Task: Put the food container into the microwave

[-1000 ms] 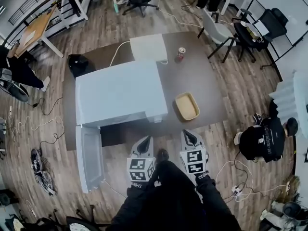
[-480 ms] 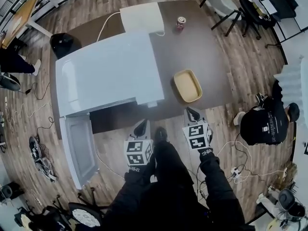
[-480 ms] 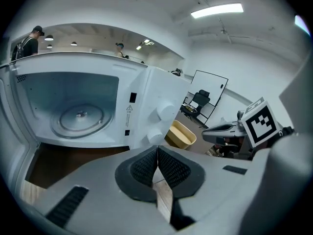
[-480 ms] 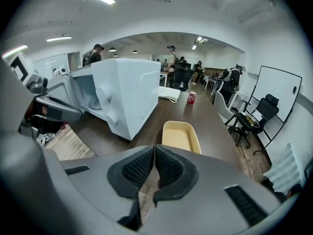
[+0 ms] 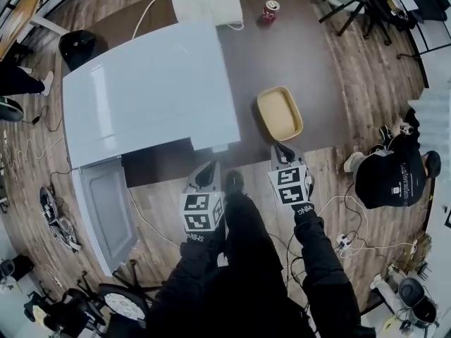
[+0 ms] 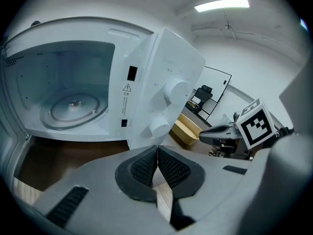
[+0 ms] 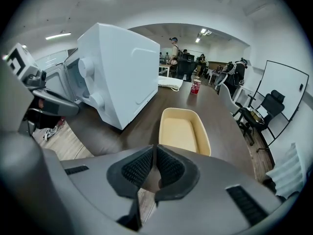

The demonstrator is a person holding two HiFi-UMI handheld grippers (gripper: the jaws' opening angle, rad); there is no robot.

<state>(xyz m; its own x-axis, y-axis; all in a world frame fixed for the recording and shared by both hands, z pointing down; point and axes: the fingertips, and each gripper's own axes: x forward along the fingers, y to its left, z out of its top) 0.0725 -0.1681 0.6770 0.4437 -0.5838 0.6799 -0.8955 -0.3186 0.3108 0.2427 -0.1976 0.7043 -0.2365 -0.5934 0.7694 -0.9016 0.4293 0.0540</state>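
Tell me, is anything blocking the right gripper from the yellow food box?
Nothing visible. Only bare table lies between the right gripper and the food container, which sits just ahead of its shut jaws.

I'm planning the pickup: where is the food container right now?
In the head view the food container sits on the dark table, right of the open microwave and just ahead of the right gripper.

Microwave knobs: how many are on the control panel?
2. The upper knob sits midway down the control panel; the lower knob is just below it, near the bottom edge. None appears hidden.
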